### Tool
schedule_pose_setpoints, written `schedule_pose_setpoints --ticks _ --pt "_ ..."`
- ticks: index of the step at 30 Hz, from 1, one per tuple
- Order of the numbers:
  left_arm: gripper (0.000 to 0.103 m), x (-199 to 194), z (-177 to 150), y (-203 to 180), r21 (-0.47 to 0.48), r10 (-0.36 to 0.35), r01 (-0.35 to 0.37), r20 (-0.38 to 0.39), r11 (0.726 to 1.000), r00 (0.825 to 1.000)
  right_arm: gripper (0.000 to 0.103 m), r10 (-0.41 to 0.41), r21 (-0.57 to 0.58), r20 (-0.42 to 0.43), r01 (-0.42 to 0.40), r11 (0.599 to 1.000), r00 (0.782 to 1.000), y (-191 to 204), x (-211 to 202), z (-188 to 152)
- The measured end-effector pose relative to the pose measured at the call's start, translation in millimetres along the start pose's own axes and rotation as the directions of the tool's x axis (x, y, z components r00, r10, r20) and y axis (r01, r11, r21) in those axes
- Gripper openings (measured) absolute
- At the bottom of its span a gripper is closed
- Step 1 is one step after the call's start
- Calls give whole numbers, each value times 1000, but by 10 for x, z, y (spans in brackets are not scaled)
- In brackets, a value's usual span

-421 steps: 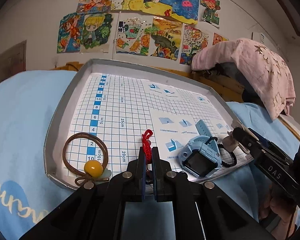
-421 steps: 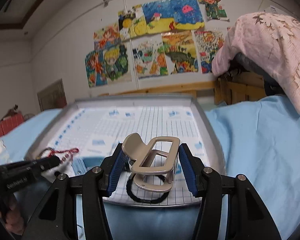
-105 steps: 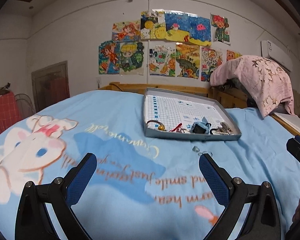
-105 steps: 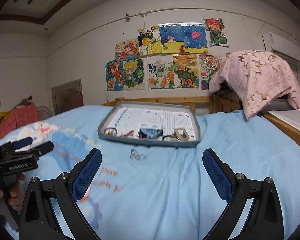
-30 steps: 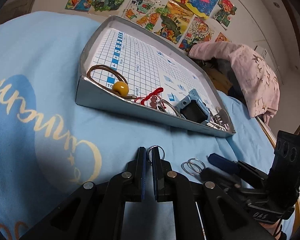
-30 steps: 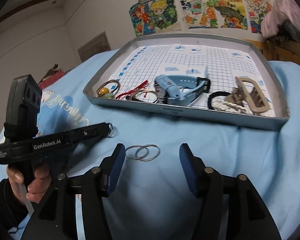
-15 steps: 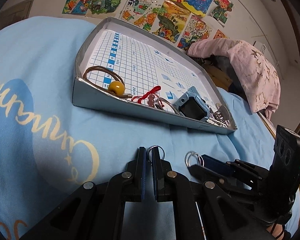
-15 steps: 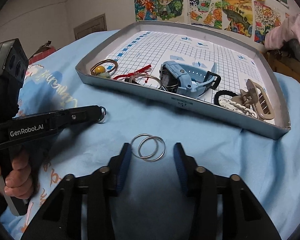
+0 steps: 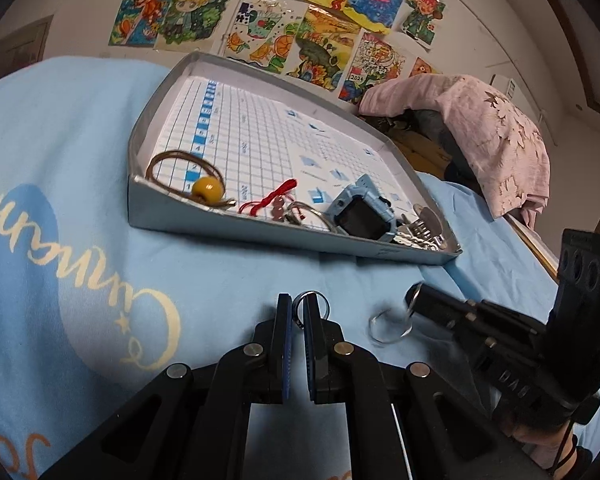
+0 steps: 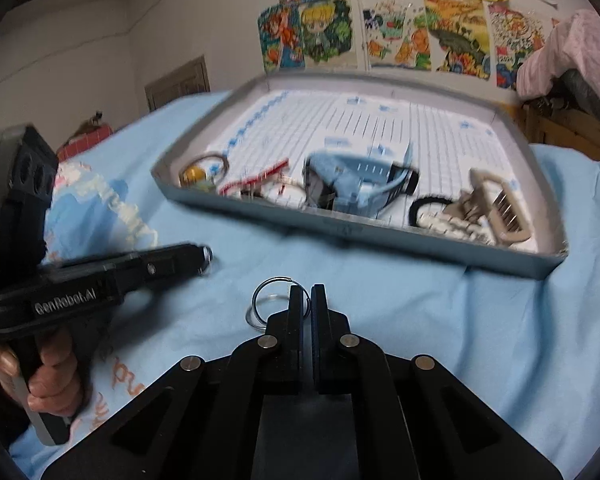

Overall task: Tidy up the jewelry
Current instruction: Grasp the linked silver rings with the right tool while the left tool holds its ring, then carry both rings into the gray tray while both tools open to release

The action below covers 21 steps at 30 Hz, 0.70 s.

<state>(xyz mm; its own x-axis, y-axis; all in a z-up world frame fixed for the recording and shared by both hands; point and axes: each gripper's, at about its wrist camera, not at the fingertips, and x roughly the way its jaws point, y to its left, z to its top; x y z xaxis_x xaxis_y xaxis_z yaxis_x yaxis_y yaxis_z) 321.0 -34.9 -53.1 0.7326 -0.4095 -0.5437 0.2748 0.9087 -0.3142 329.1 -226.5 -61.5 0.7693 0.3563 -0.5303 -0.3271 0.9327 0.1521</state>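
Note:
My left gripper [image 9: 297,312] is shut on a small silver ring [image 9: 310,306] and holds it over the blue bedsheet, short of the grey tray [image 9: 260,236]. It also shows in the right wrist view [image 10: 204,258]. My right gripper [image 10: 307,300] is shut on a thin silver hoop [image 10: 276,294]; a second hoop [image 10: 260,314] hangs linked below it. The right gripper shows in the left wrist view [image 9: 414,298] with the hoops [image 9: 388,326] under its tip. The tray [image 10: 360,228] holds a brown cord with a yellow bead [image 9: 207,188], a red string [image 9: 270,200], a blue watch [image 9: 362,212] and a hair clip [image 10: 496,204].
The tray lies on a bed with a light blue printed sheet [image 9: 80,240]. A pink blanket [image 9: 500,136] is draped over furniture at the right. Drawings [image 9: 284,24] hang on the wall behind the tray.
My right gripper has shut on the silver hoops and lifted them off the sheet. My left gripper still holds the small ring and has moved a little nearer the tray.

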Motion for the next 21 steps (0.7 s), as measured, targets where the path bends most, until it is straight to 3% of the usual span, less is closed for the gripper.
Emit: schedule_pose_setpoints --ticks 8,14,21 --pt "6 -183 366 -317 82 37 -42 67 996 997 3 -27 63 147 18 998 989 -219 -328 152" --pt "6 -26 767 -392 94 93 -100 73 991 993 3 -58 68 134 50 996 989 -349 -377 377" --pt "6 361 929 -258 87 156 -154 -27 984 987 4 -108 120 132 93 988 985 -583 -110 923"
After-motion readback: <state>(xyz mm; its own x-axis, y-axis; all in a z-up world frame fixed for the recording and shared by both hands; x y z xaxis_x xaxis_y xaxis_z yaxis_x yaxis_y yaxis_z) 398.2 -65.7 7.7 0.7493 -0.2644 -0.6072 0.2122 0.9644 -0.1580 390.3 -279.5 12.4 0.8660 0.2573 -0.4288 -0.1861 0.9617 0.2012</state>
